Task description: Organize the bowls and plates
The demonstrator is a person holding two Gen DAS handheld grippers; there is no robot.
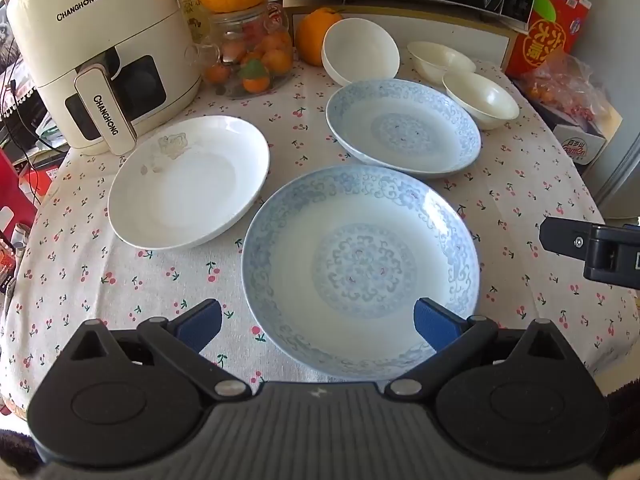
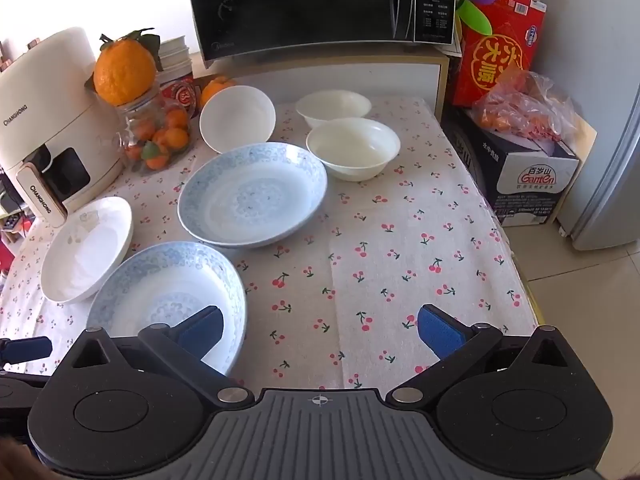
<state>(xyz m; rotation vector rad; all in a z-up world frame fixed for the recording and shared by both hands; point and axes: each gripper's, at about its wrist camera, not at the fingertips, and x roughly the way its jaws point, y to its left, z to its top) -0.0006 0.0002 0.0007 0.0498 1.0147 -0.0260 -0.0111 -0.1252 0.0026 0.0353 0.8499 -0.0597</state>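
Observation:
Two blue-patterned plates lie on the cherry-print cloth: a near plate and a far plate. A plain white plate sits to their left. Behind them stand a tilted white bowl and two cream bowls. My left gripper hovers open above the near plate's front rim, holding nothing. My right gripper is open over bare cloth beside that plate, and also shows at the edge.
A cream air fryer and a glass jar of small oranges stand at the left back. A black microwave sits behind on a shelf. Boxes and a bag of fruit stand right of the table.

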